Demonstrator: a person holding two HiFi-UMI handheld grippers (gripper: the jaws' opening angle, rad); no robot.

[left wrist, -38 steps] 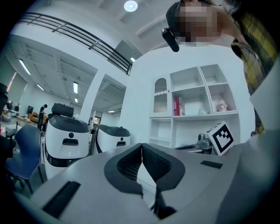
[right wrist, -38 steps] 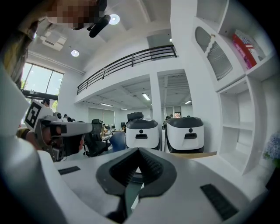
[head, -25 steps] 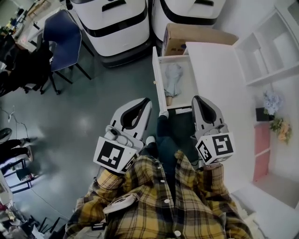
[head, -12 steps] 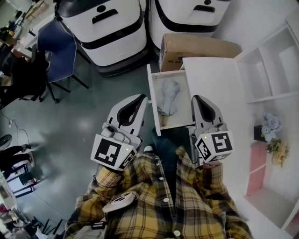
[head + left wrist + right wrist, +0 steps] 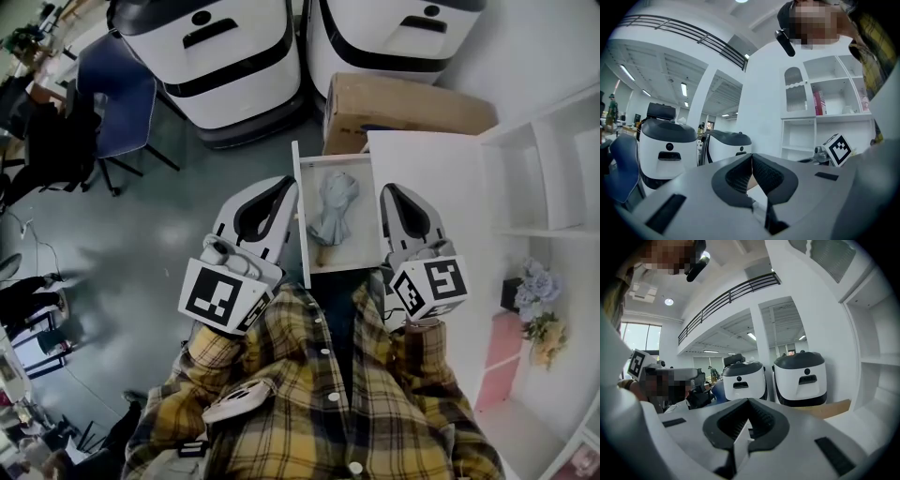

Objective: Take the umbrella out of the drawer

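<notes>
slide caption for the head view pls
Left tongs and right tongs, shut and empty, flank the open drawer holding a folded umbrella.

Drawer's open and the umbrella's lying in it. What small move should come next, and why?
Probably open the right gripper's jaws and dip it toward the umbrella. The umbrella lies loose in the open drawer, with the left gripper and the right one on either side. Both are shut and empty, and neither touches it.
</notes>
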